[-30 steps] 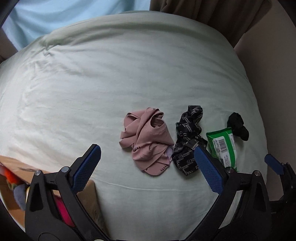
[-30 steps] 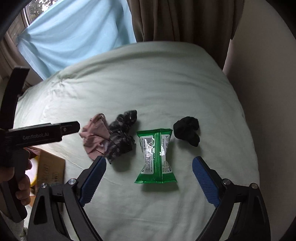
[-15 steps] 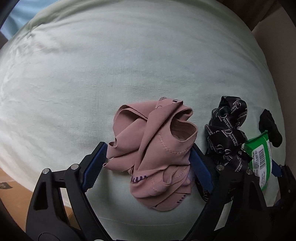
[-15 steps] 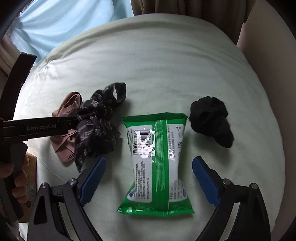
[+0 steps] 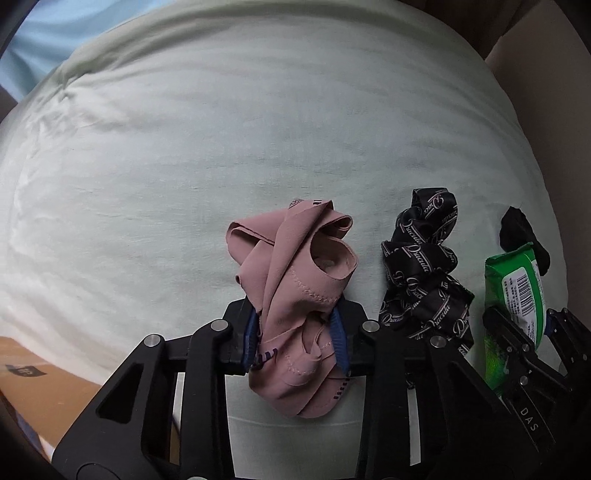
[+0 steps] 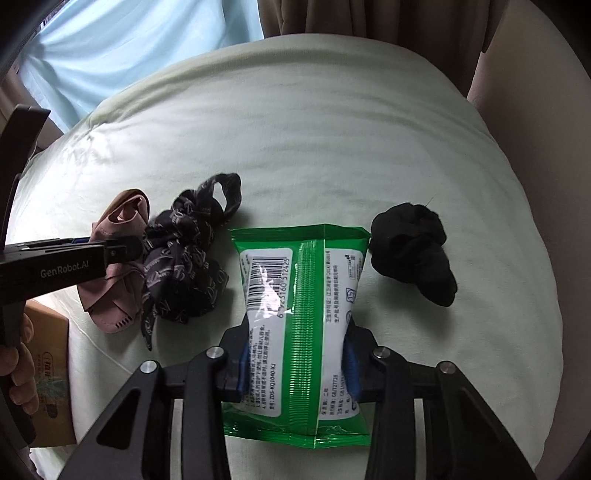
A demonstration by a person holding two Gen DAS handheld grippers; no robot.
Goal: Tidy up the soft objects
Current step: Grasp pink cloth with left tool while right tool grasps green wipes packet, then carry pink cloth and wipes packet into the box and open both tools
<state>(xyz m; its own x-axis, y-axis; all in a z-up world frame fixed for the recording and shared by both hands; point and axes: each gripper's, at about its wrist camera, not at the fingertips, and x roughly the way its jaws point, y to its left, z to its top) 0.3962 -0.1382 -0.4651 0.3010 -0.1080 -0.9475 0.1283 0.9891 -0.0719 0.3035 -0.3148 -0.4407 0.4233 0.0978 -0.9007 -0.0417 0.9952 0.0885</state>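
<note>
My left gripper (image 5: 295,338) is shut on a crumpled pink cloth (image 5: 299,280) that lies on the pale green bed (image 5: 221,147). My right gripper (image 6: 297,360) is shut on a green wet-wipe pack (image 6: 301,314), pinching its middle. The pack also shows in the left wrist view (image 5: 517,291). A black patterned scarf (image 5: 424,269) lies between the cloth and the pack; it also shows in the right wrist view (image 6: 188,254). A small black sock (image 6: 413,251) lies right of the pack. The left gripper body (image 6: 55,264) shows at the right wrist view's left, over the pink cloth (image 6: 118,258).
A cardboard box (image 6: 51,380) stands off the bed's near left edge; it also shows in the left wrist view (image 5: 44,391). Brown curtains (image 6: 369,18) and a light blue sheet (image 6: 129,48) hang behind the bed. A beige wall (image 6: 535,129) runs along the right.
Both grippers moved forward and down and closed: the left on the pink cloth, the right on the green pack. Both were open a second ago.
</note>
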